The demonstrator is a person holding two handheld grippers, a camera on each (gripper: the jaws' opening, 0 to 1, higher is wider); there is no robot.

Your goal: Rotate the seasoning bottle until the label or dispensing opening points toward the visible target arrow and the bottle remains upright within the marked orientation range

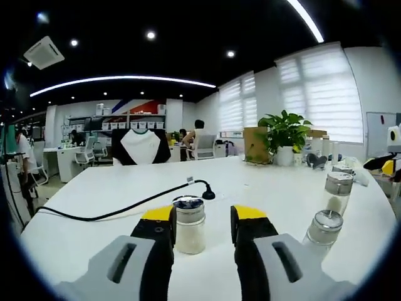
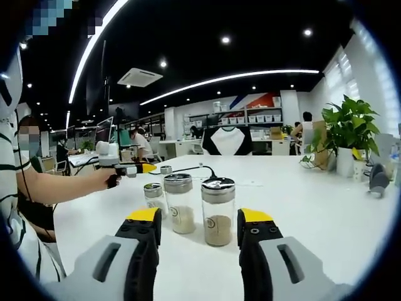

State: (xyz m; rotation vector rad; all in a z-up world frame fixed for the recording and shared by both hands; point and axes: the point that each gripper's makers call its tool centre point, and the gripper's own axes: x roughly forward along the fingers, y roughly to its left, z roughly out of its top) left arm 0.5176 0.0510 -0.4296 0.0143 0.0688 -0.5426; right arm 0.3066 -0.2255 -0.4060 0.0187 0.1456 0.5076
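Here, your left tongs (image 1: 202, 232) and right tongs (image 2: 200, 235) stand apart, each framing an upright bottle (image 1: 188, 224) for turning.

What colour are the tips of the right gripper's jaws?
Yellow, on black jaws; the right gripper view shows them best.

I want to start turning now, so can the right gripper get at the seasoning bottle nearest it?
Probably yes. The right gripper is open, the seasoning bottle stands upright just beyond its jaws, roughly centred, with nothing between; the second bottle stands close beside it.
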